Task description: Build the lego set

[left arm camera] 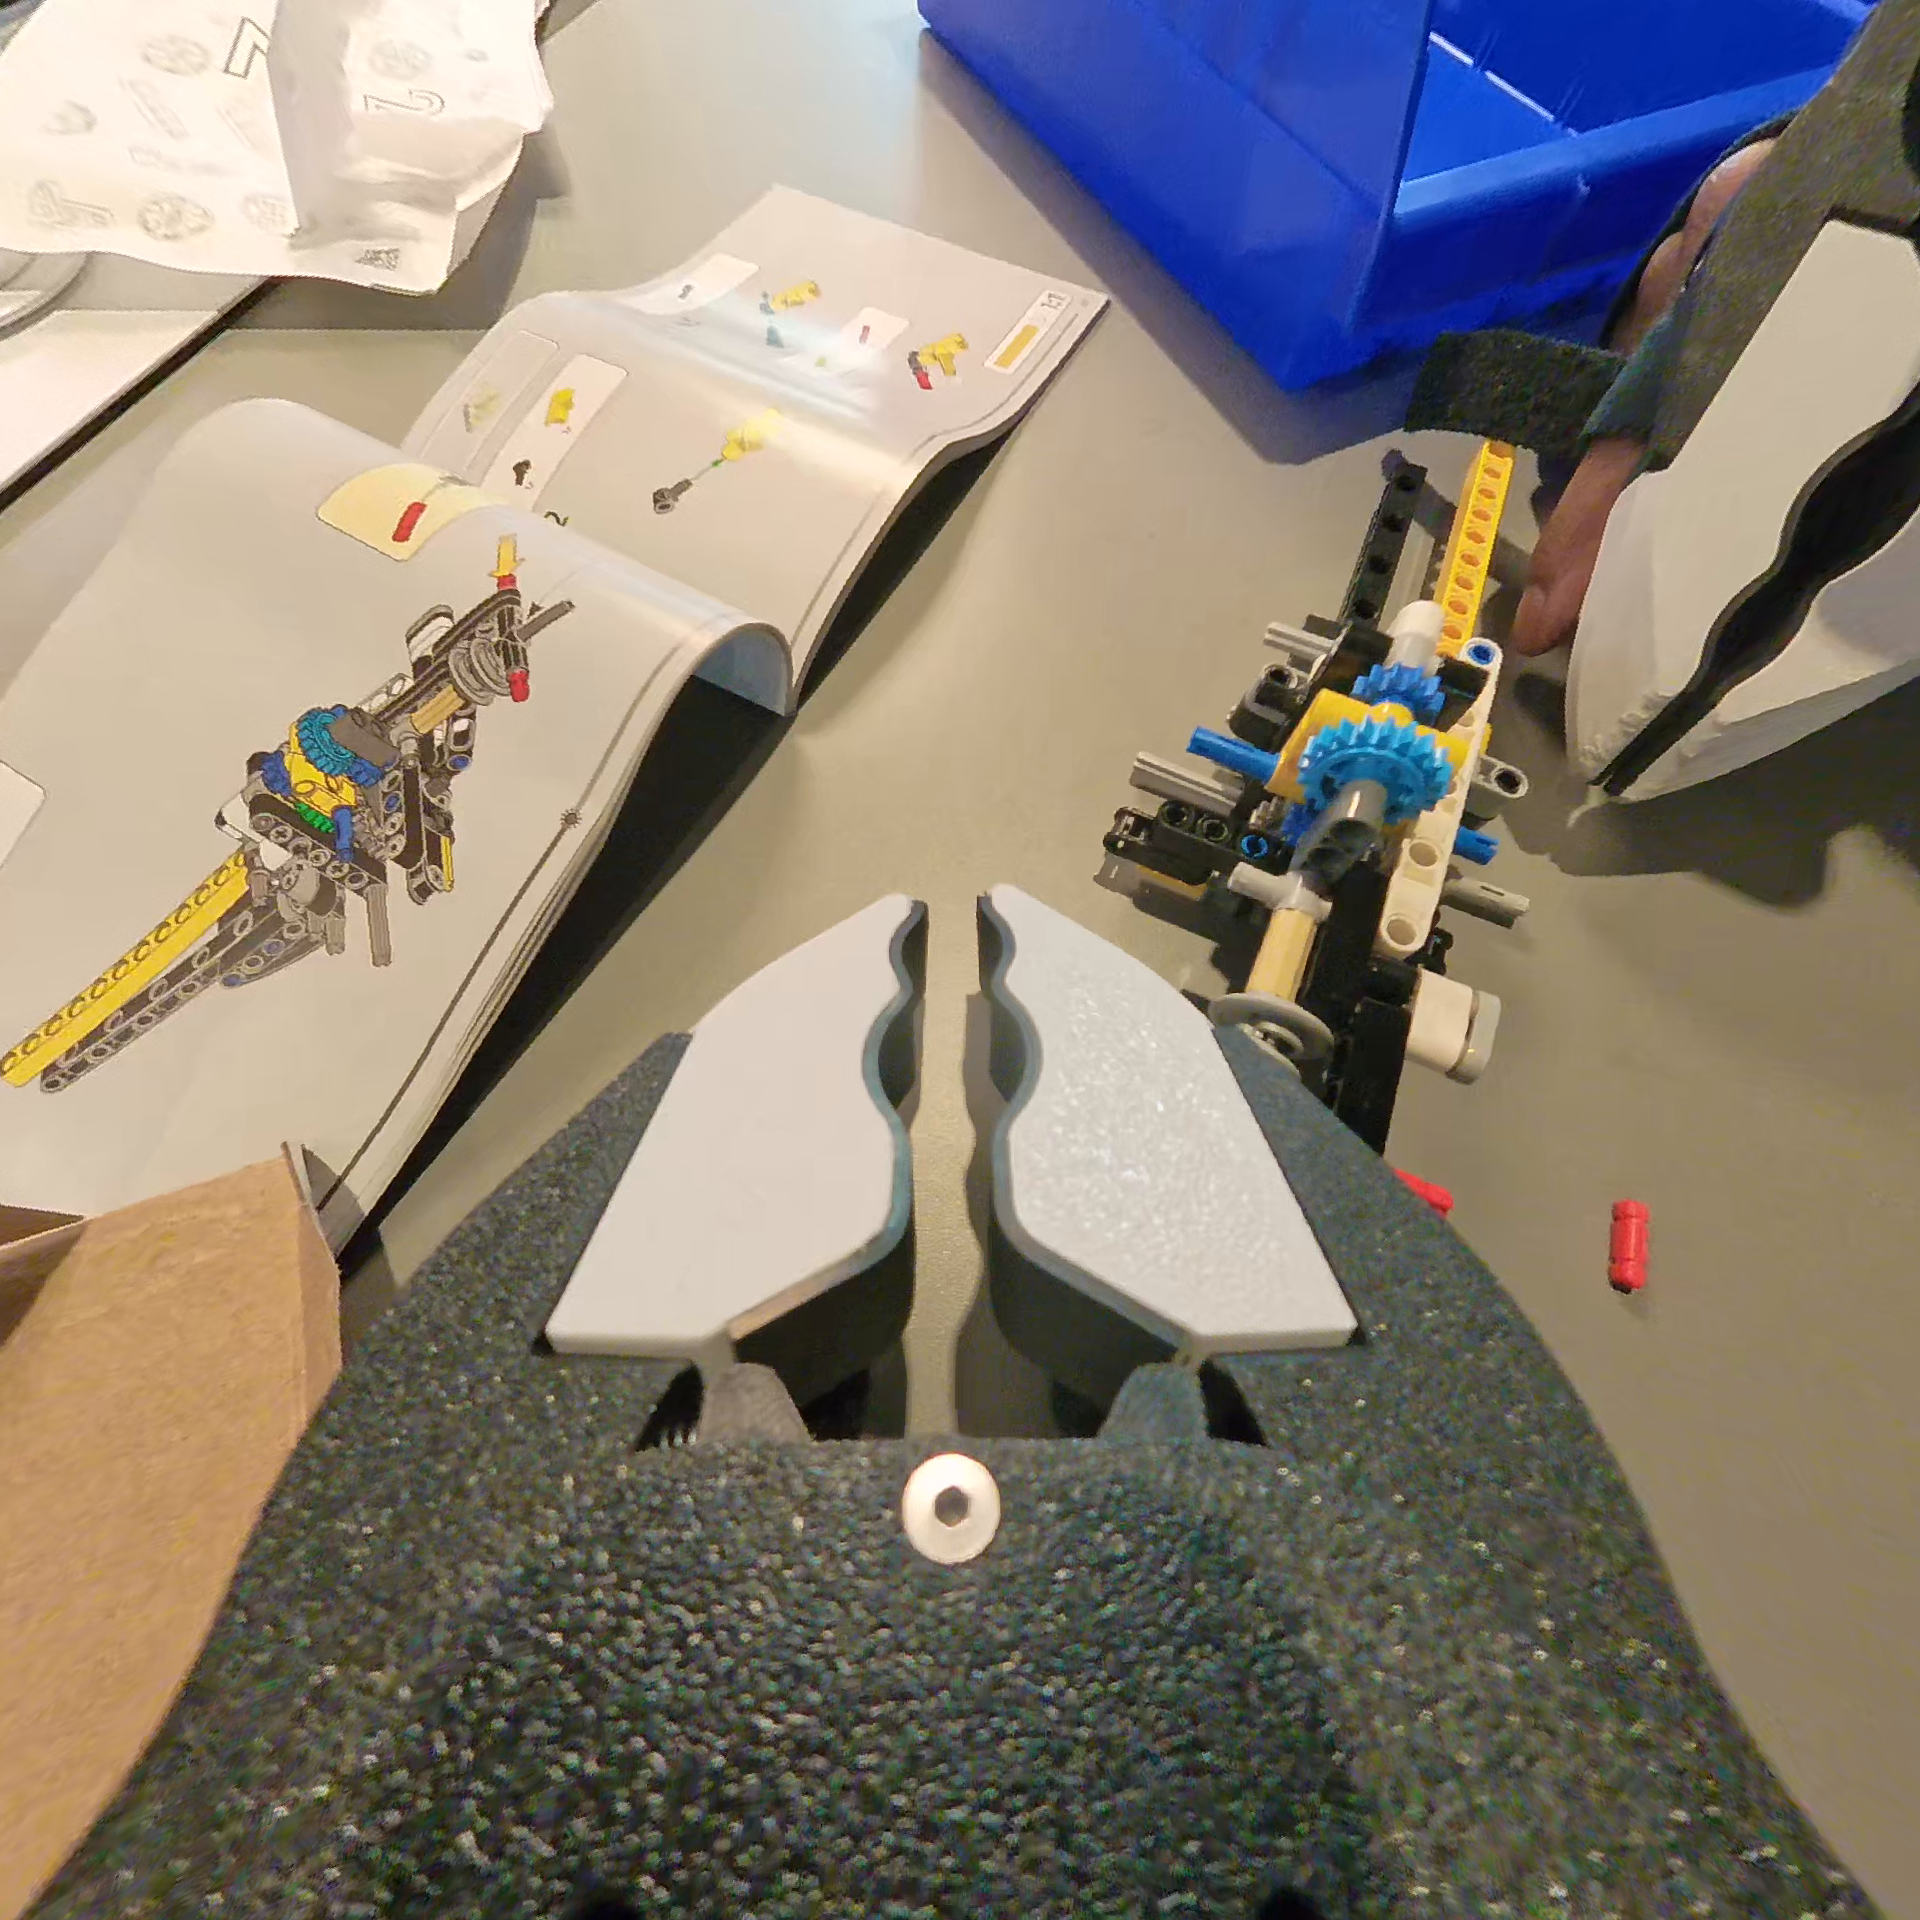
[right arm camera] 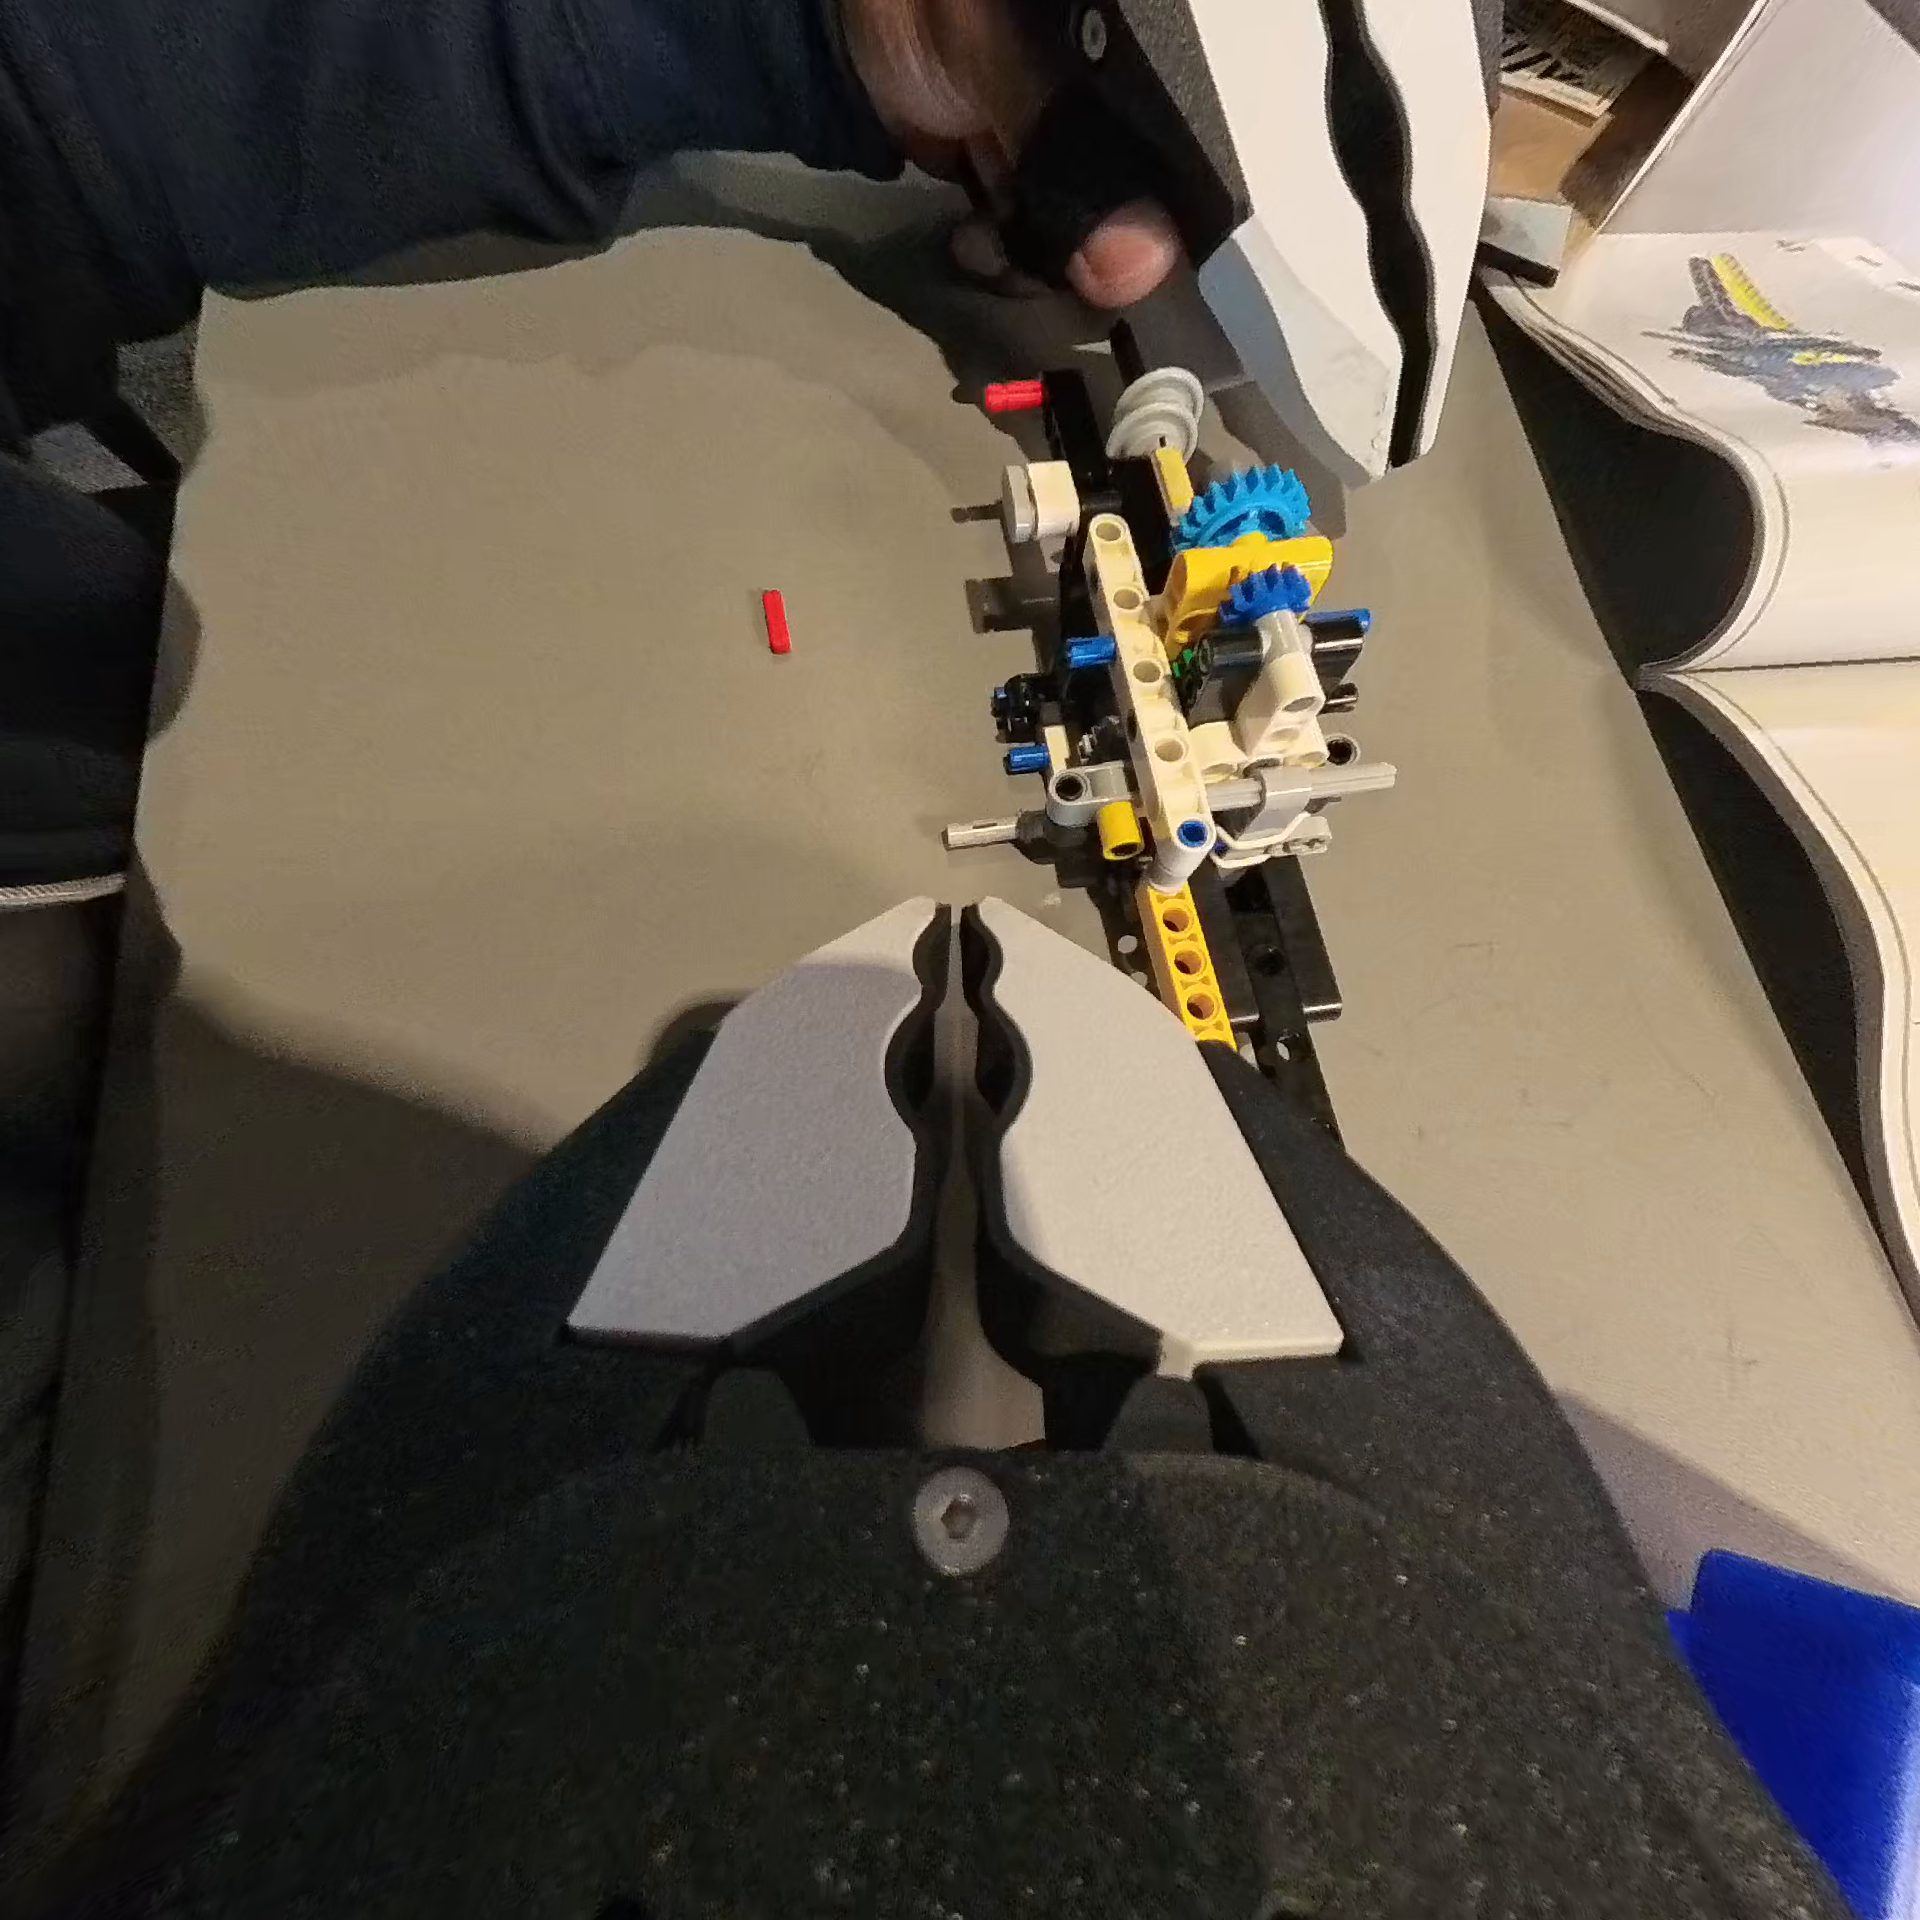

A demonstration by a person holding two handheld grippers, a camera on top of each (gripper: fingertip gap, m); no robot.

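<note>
The partly built lego model (left arm camera: 1351,790) lies on the grey table, with yellow and black beams, blue gears and white parts; it also shows in the right wrist view (right arm camera: 1174,675). A loose red pin (left arm camera: 1628,1245) lies on the table to its side (right arm camera: 774,621). A second red pin (right arm camera: 1013,395) sits at the model's end, half hidden behind my left gripper in the left wrist view. My left gripper (left arm camera: 951,904) is empty, its jaws nearly together, just left of the model. My right gripper (right arm camera: 956,909) is shut and empty at the model's yellow beam end.
An open instruction booklet (left arm camera: 436,665) lies left of the model. A blue bin (left arm camera: 1351,156) stands behind it. A cardboard box corner (left arm camera: 135,1403) and a white paper bag (left arm camera: 260,125) are at the left. A person's dark sleeve (right arm camera: 312,125) reaches over the table. About 9 cm separates my right fingertips from the loose red pin (left arm camera: 1628,1245). Seen from the right wrist view (right arm camera: 777,616) as well.
</note>
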